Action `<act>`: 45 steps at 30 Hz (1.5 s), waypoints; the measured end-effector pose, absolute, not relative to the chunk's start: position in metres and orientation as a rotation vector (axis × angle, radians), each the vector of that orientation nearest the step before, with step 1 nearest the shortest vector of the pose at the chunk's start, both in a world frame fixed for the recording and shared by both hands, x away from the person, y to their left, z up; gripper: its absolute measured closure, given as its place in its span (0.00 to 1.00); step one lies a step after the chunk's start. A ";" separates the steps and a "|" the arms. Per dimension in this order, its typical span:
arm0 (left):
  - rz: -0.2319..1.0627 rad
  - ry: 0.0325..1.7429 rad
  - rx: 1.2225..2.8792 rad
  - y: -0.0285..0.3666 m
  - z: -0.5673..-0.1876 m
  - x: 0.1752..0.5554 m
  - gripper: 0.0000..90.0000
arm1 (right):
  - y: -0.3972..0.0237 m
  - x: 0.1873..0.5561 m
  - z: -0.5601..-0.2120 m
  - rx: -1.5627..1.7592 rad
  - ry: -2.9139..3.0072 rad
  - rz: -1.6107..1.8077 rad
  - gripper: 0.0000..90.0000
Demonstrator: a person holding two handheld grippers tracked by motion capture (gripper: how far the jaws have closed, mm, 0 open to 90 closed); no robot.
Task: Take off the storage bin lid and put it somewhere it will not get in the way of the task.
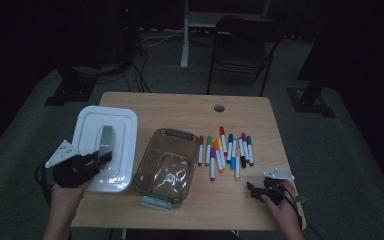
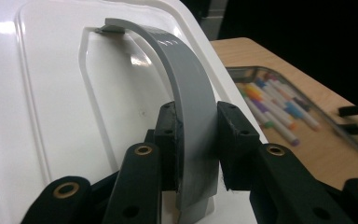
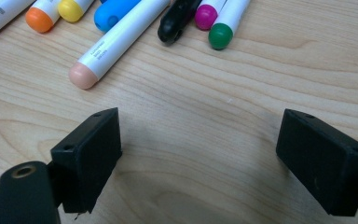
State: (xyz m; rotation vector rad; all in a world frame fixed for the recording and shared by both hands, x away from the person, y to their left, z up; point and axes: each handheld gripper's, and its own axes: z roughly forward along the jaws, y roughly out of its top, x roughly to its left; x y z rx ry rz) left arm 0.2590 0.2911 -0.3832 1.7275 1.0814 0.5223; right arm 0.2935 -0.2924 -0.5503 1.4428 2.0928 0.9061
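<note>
The left claw (image 2: 196, 140) reaches level over the glossy white plastic lid (image 2: 51, 93), clamped on its curved grey handle (image 2: 186, 84). The right claw (image 3: 198, 158) hovers low over the woodgrain bench (image 3: 205, 93), gaping wide and holding nothing, near round-capped markers (image 3: 116, 42).

A dim lab or studio; dark curtains, floor cables (image 1: 145, 75), folding chair (image 1: 242, 47).

A light wooden tabletop (image 1: 180, 107) carries three groups: a white lid (image 1: 106, 145) with a grey handle lying at its left, a clear plastic bin (image 1: 164, 167) just beside it in the middle, and a loose row of coloured markers (image 1: 225, 150) spread to the right.
</note>
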 end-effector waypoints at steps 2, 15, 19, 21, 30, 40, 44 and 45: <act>0.527 1.112 1.726 0.297 -0.389 0.261 0.81 | -0.292 0.293 -0.550 1.443 2.093 0.906 0.15; 0.504 1.207 1.654 0.322 -0.448 0.277 0.81 | -0.292 0.293 -0.550 1.443 2.093 0.906 0.15; 0.472 1.259 1.652 0.325 -0.472 0.284 0.81 | -0.292 0.293 -0.550 1.443 2.093 0.906 0.15; 0.452 1.282 1.649 0.325 -0.484 0.287 0.81 | -0.292 0.293 -0.550 1.443 2.093 0.906 0.15; 0.417 1.383 1.655 0.317 -0.516 0.302 0.81 | -0.292 0.293 -0.550 1.443 2.093 0.906 0.15; 0.394 1.472 1.683 0.312 -0.535 0.313 0.78 | -0.292 0.293 -0.550 1.443 2.093 0.906 0.15; 0.432 1.468 1.722 0.309 -0.533 0.313 0.73 | -0.292 0.293 -0.550 1.443 2.093 0.906 0.15; 0.441 1.455 1.728 0.308 -0.532 0.313 0.65 | -0.292 0.293 -0.550 1.443 2.093 0.906 0.15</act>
